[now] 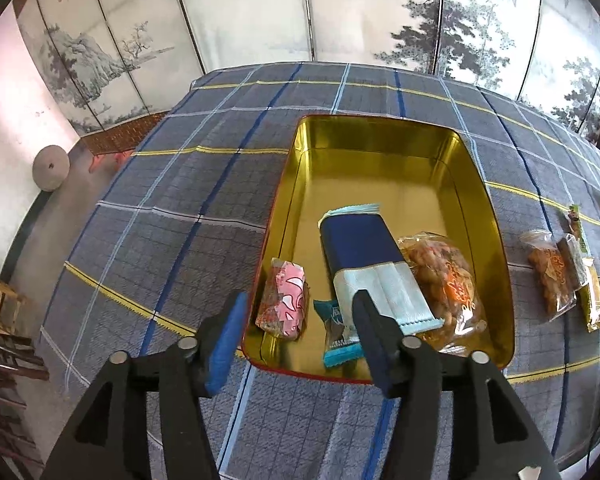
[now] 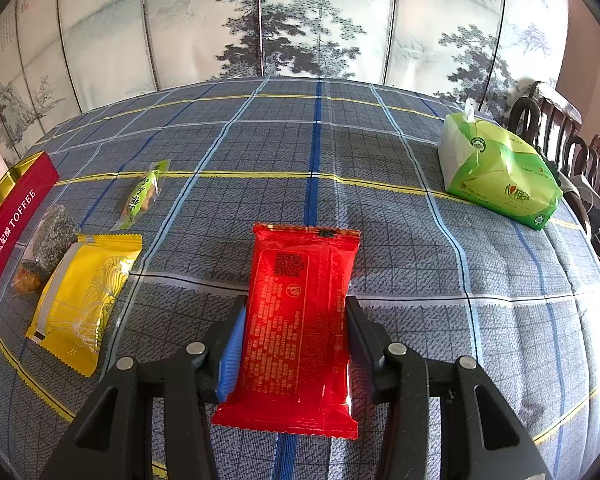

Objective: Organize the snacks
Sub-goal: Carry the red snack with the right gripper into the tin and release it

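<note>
Only the right view shows the tin's (image 2: pixel 14 216) red side reading "TOFFEE", a yellow packet (image 2: pixel 85 296) beside it and a green tissue pack (image 2: pixel 496 168). My right gripper (image 2: pixel 296 308) straddles the red packet (image 2: pixel 300 320) on the tablecloth (image 2: pixel 420 240), fingers at its edges; grip unclear. Left view: my left gripper (image 1: pixel 300 312), wide apart and empty, hovers over the gold-lined tin (image 1: pixel 380 152) holding a navy packet (image 1: pixel 364 252) and a pink packet (image 1: pixel 286 300).

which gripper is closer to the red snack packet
Right. The right gripper has its open fingers on either side of the red packet on the tablecloth. The left gripper is open over the gold tin.
</note>
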Tool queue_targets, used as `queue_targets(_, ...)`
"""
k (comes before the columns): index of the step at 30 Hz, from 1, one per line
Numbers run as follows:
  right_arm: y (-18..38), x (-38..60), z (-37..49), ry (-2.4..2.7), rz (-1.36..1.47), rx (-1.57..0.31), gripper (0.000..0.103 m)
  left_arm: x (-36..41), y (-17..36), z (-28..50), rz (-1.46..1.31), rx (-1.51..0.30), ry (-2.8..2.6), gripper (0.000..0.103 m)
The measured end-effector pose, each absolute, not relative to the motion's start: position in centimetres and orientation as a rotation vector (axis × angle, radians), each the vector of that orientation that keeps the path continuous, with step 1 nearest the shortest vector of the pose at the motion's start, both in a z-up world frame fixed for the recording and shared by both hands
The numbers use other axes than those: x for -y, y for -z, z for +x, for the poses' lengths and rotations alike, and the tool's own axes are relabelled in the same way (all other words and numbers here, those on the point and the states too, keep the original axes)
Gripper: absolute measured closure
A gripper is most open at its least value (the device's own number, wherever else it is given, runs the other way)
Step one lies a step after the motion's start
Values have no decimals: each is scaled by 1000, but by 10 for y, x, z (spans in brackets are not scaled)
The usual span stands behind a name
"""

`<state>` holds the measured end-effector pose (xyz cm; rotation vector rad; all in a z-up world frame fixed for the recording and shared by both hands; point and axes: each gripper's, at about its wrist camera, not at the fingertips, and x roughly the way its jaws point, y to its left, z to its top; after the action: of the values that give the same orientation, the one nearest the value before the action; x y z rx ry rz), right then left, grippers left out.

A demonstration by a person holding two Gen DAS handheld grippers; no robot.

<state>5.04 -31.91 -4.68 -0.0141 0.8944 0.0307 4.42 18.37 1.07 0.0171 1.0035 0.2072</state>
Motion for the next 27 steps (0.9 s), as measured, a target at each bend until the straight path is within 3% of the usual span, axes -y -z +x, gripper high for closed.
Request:
queue_targets(2,47,320,51,-22,-11,-896,56,-181,-12,41,23,-1001,-208,38)
queue_targets(8,45,319,53,11,-1,-912,57,-174,-16,33,24,-987,-212,27)
queue_targets(27,-3,261,53,-24,0,-863,57,-177,-22,19,7,-963,-226,14)
